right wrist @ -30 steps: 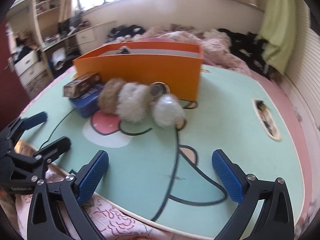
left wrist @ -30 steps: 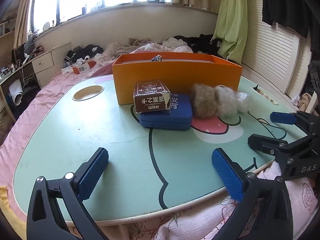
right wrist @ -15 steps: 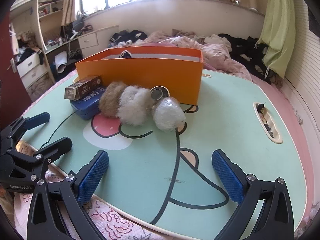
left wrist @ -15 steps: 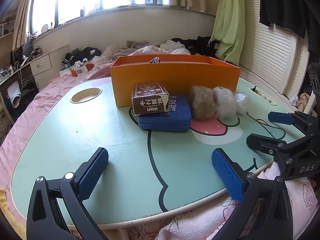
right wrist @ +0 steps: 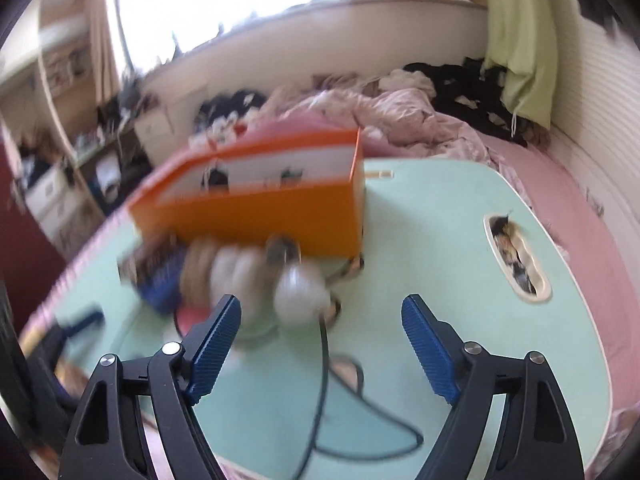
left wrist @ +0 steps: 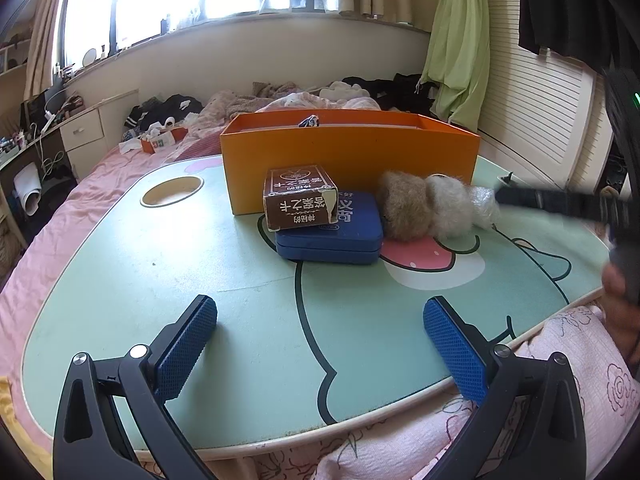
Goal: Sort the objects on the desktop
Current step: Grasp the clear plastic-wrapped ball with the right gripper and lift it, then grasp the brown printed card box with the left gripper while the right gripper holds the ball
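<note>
1. while the right gripper (right wrist: 322, 316) swings in toward the row of things in front of the orange box (left wrist: 348, 152), the step in hand looks like the approach for a first pick; its view is smeared by motion.
2. its jaws have just been closing a little, yet they stand spread with nothing between the pads.
3. the clear crinkly ball (right wrist: 298, 294) lies nearest it on the green table (left wrist: 120, 280), touching the pale fluffy ball (left wrist: 450, 210); the tan fluffy ball (left wrist: 404, 210), blue case (left wrist: 332, 232) and brown carton (left wrist: 298, 200) sit further left.
4. the left gripper (left wrist: 320, 340) hangs spread and empty over the near table edge.
5. next, i judge, the right jaws must straddle the crinkly ball without nudging its neighbours, pinch gently, then lift it over the box wall.
</note>
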Available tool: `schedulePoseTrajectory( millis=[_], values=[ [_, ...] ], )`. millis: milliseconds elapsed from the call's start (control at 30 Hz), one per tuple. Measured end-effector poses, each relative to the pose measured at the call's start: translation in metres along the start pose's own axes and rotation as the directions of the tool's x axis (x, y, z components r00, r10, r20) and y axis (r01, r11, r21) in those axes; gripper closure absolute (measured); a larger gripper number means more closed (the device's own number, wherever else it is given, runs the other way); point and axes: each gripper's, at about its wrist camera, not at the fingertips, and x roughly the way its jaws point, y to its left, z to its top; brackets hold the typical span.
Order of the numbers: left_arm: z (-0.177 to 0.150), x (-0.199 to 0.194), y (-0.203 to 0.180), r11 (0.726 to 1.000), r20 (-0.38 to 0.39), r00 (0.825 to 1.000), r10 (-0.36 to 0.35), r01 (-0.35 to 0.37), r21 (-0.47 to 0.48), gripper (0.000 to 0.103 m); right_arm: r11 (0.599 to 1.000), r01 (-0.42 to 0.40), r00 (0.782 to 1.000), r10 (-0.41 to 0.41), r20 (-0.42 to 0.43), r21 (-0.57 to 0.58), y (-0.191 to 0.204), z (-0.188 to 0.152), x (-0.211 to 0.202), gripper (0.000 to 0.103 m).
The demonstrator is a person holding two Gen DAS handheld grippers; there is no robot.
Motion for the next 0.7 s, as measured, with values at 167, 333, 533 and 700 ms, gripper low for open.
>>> schedulePoseTrajectory(
  millis=[167, 333, 533, 700],
  values=[
    [0.0, 0.0, 0.0, 1.0, 0.001, 1.0, 0.003, -0.003, -0.001, 0.0, 1.0, 0.005, 0.998, -0.004, -0.065, 0.017, 0.008, 0.018, 0.022, 0.04],
    [0.001, -0.001, 0.0, 1.0, 0.003, 1.0, -0.001, 0.001, -0.001, 0.0, 0.999, -0.032, 0.992, 0.036, -0.125, 0.033, 0.008, 0.009, 0.04, 0.073],
    [0.008, -0.007, 0.012, 0.995, 0.014, 0.997, -0.072, 0.073, -0.07, 0.0, 0.995, -0.073, 0.996, 0.077, -0.053, 0.069, 0.001, 0.001, 0.023, 0.073],
    [0.038, -0.012, 0.029, 0.976, 0.08, 0.995, 0.064, -0.045, -0.215, 0.0, 0.994, -0.081, 0.997, 0.079, 0.025, 0.078, -0.002, -0.006, 0.003, 0.073]
  ],
)
